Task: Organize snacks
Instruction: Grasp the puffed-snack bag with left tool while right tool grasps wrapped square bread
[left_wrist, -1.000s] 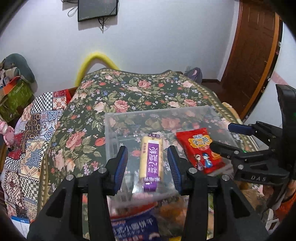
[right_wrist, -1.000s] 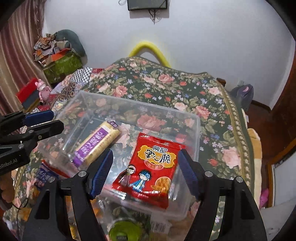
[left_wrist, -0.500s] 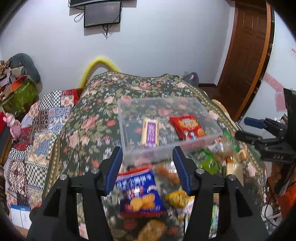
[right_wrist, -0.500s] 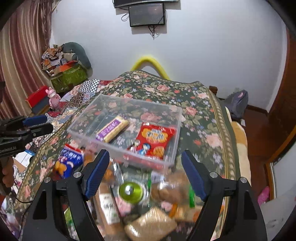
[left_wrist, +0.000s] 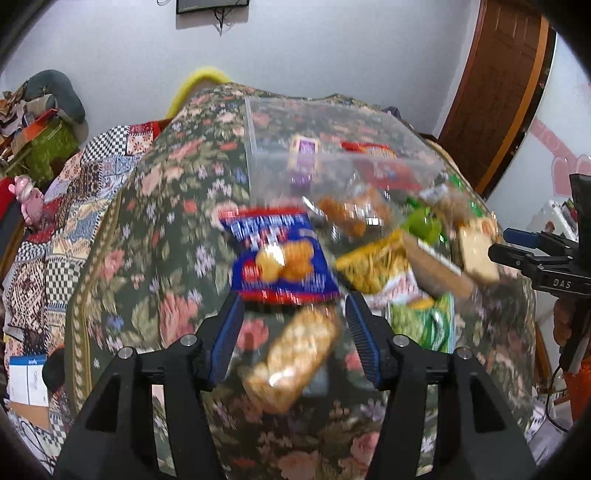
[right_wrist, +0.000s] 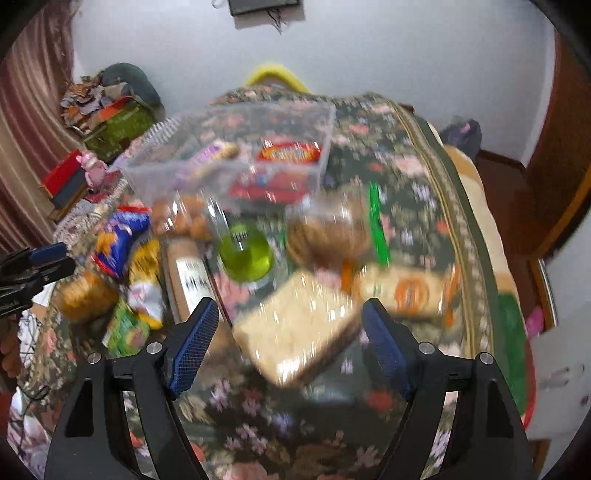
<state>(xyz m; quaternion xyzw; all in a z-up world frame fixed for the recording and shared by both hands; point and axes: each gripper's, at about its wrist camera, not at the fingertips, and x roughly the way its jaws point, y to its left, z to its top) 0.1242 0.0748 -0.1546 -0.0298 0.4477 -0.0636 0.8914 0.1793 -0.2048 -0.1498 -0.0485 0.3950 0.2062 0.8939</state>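
Observation:
A clear plastic bin (left_wrist: 258, 147) (right_wrist: 155, 166) on the floral cloth holds a purple-and-yellow bar (left_wrist: 303, 149) and a red snack packet (left_wrist: 373, 151). Loose snacks lie in front of it. My left gripper (left_wrist: 295, 332) is open and empty, its jaws either side of a golden cracker pack (left_wrist: 295, 362), just below a blue biscuit bag (left_wrist: 280, 254). My right gripper (right_wrist: 288, 332) is open and empty over a pale cracker pack (right_wrist: 295, 328). A green round tub (right_wrist: 245, 254) and an orange-labelled pack (right_wrist: 402, 291) lie near it. Both views are motion-blurred.
A yellow noodle packet (left_wrist: 373, 262), a brown long pack (left_wrist: 436, 266) and a green packet (left_wrist: 424, 325) lie right of the blue bag. A bag of brown cookies (right_wrist: 328, 229) sits by the bin. Clutter and a patchwork cloth (left_wrist: 55, 206) lie left; a wooden door (left_wrist: 495, 85) stands right.
Both grippers have pulled back from over the bin and lowered toward the loose snacks in front of it. Both stay open and empty.

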